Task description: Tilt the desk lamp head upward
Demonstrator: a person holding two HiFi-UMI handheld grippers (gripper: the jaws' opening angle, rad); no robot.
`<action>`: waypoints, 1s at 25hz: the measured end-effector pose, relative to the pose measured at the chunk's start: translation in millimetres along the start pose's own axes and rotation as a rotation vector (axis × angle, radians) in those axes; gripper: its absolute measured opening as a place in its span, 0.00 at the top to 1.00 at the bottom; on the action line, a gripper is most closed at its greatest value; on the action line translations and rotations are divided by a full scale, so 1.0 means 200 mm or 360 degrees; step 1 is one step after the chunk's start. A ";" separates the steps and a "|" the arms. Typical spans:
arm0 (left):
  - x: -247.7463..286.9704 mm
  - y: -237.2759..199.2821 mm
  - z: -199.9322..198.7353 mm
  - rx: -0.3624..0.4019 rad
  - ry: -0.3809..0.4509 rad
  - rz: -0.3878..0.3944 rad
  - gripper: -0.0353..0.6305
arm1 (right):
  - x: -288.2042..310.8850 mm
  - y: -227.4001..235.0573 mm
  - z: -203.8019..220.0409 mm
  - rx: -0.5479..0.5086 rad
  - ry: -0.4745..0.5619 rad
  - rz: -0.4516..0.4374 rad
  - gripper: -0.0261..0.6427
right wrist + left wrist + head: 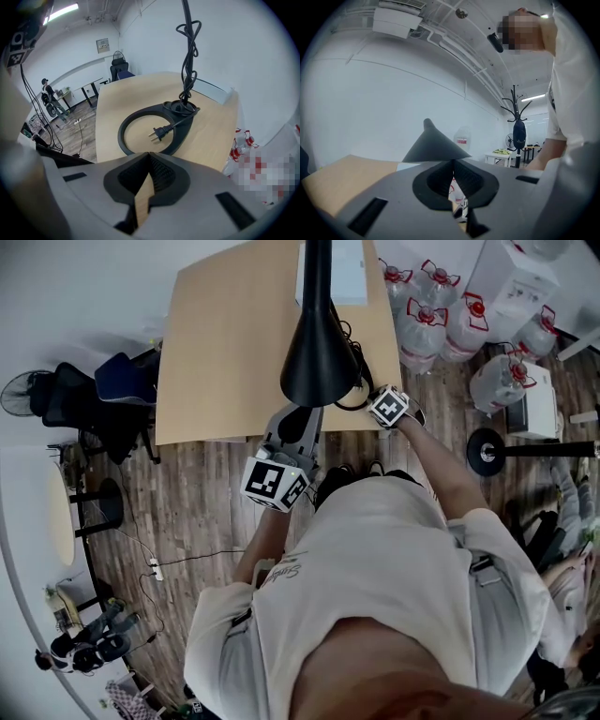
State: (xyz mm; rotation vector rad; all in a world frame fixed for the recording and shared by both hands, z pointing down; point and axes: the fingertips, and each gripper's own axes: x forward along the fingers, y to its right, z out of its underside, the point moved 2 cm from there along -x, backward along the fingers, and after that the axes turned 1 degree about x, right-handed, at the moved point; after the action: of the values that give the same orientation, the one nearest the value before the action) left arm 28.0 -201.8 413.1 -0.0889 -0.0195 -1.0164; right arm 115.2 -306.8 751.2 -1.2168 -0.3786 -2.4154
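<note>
Left gripper [452, 178] jaws closed, empty, near the black conical lamp head [433, 146]. Right gripper [149, 174] likewise closed (nothing held), facing the black ring-shaped lamp base [123, 134].

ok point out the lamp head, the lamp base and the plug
lamp head [319, 357], head view, on the black cone's wide flare
lamp base [123, 134], right gripper view, on the ring's left side
plug [161, 131], right gripper view, on its black body
</note>
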 end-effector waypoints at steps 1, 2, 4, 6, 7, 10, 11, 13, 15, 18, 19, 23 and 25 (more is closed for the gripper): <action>0.00 0.00 -0.03 -0.0004 0.0006 -0.0004 0.92 | 0.00 0.00 0.00 -0.0006 -0.0004 -0.0003 0.97; -0.01 0.01 -0.06 -0.0009 0.0012 -0.0008 0.92 | 0.00 0.00 0.00 -0.0012 -0.0010 -0.0007 0.97; -0.02 0.01 -0.12 -0.0016 0.0025 -0.0013 0.92 | 0.00 0.00 0.00 -0.0020 -0.0023 -0.0011 0.97; -0.04 0.01 -0.17 -0.0025 0.0036 -0.0023 0.92 | 0.00 -0.01 -0.01 -0.0022 -0.0027 -0.0012 0.97; -0.04 0.01 -0.19 -0.0030 0.0043 -0.0030 0.92 | 0.00 -0.01 -0.01 -0.0021 -0.0030 -0.0009 0.97; -0.06 0.01 -0.25 -0.0038 0.0061 -0.0044 0.92 | 0.00 -0.01 -0.01 -0.0030 -0.0040 0.0012 0.97; -0.06 0.01 -0.27 -0.0040 0.0068 -0.0044 0.92 | 0.00 -0.02 -0.01 -0.0037 -0.0039 0.0015 0.97; -0.07 0.01 -0.31 -0.0045 0.0089 -0.0045 0.92 | -0.01 -0.03 -0.01 -0.0049 -0.0052 0.0024 0.97; -0.08 0.02 -0.36 -0.0045 0.0124 -0.0048 0.92 | -0.01 -0.04 -0.01 -0.0078 -0.0068 0.0033 0.97; -0.07 0.02 -0.44 -0.0037 0.0180 -0.0041 0.92 | 0.00 -0.03 -0.02 -0.0075 -0.0045 0.0019 0.97; -0.07 0.02 -0.48 -0.0030 0.0195 -0.0036 0.92 | 0.01 -0.03 -0.01 -0.0051 -0.0038 0.0011 0.97; -0.07 0.01 -0.62 0.0012 0.0230 -0.0022 0.92 | 0.01 -0.02 0.01 0.0047 -0.0066 -0.0006 0.97; -0.06 0.01 -0.66 0.0029 0.0233 -0.0016 0.93 | 0.01 -0.02 0.00 0.0038 -0.0071 -0.0012 0.97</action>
State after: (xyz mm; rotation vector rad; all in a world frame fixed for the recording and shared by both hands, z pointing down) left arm 20.1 -201.8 280.1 0.0025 0.1046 -1.0303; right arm 112.1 -303.5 753.8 -1.2630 -0.4248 -2.3866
